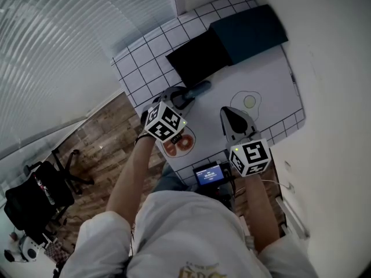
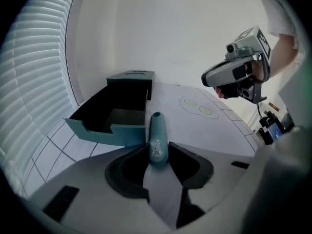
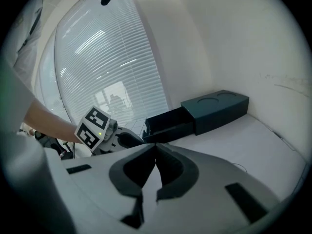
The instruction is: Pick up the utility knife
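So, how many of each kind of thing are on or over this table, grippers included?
Grippers: 2 (left gripper, right gripper)
Utility knife: 1
Teal drawer box: 1
Small screen: 1
Printed white mat: 1
Total: 6

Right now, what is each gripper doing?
Left gripper: closed on the knife.
Right gripper: closed, holding nothing.

White short-sleeved shirt [image 1: 179,225]; grey left hand-held gripper [image 1: 186,98] bears a black-and-white cube [image 1: 165,122].
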`<action>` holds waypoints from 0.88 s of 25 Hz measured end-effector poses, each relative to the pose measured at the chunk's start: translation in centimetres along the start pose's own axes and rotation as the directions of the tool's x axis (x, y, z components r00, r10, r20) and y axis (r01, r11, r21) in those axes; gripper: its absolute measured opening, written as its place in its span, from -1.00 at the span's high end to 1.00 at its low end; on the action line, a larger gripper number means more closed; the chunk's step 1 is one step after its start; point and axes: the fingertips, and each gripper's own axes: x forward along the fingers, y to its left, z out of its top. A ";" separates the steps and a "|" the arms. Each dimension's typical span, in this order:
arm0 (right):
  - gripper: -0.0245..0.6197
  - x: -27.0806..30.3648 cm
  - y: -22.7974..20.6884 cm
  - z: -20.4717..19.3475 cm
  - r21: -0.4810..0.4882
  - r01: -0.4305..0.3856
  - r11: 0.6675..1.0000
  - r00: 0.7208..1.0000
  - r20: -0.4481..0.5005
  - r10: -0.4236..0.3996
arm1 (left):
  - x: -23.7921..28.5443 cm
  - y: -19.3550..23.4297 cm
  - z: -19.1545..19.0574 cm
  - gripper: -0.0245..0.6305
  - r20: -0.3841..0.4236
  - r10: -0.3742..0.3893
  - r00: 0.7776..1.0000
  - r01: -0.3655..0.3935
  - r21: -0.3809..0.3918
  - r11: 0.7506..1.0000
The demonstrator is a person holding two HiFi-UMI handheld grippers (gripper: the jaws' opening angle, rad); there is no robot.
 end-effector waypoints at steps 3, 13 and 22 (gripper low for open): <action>0.90 -0.1 -0.1 -0.1 0.008 0.004 1.000 1.000 -0.004 -0.003 | 0.0 0.0 0.0 0.50 -0.008 -0.019 1.000 0.018 -0.012 1.000; 0.90 -0.6 0.2 0.4 0.016 0.006 1.000 1.000 0.006 -0.006 | -0.4 -0.6 0.1 0.51 -0.027 -0.030 0.999 0.031 0.019 0.999; 0.90 -2.1 0.1 2.1 0.004 0.020 1.000 0.999 0.047 -0.020 | -3.5 -1.9 2.2 0.51 0.061 -0.011 0.998 0.011 0.002 1.000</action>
